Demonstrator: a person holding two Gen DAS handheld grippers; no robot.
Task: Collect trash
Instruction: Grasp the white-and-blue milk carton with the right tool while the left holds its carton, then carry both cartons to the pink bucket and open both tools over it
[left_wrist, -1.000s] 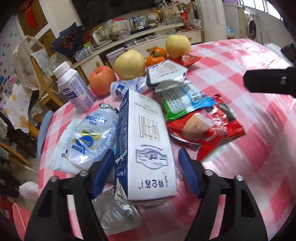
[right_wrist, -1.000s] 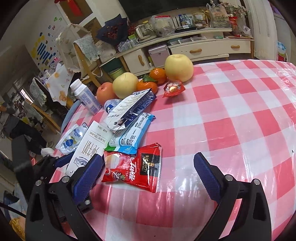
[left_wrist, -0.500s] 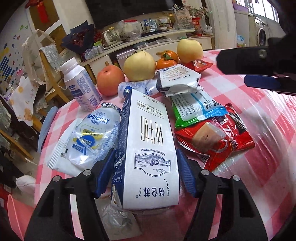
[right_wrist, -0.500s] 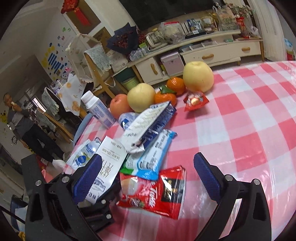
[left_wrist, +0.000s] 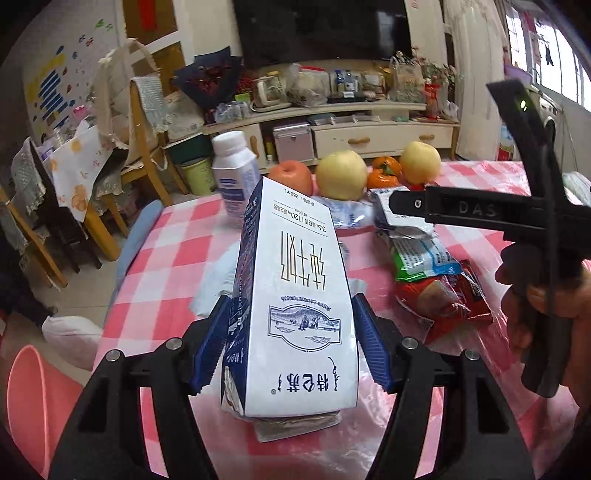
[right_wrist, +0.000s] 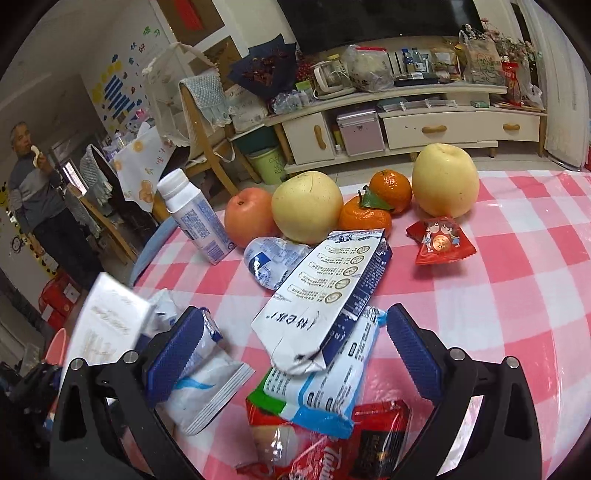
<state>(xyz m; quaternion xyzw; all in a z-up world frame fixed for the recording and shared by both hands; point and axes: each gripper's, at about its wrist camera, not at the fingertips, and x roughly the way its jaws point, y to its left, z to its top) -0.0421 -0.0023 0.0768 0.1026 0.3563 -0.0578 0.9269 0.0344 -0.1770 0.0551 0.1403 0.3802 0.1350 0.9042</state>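
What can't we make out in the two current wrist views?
- Left wrist view: the milk carton in the left hand-held gripper blocks the table behind it.
- Right wrist view: that carton is blurred, print unreadable.
- Right wrist view: the red packet is cut off by the bottom edge.
- Right hand-held gripper: open, contact with the crushed carton unclear.

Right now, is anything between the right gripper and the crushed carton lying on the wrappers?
Nothing visible. The right gripper is open around the crushed carton, which lies on top of the wrappers, uncovered.
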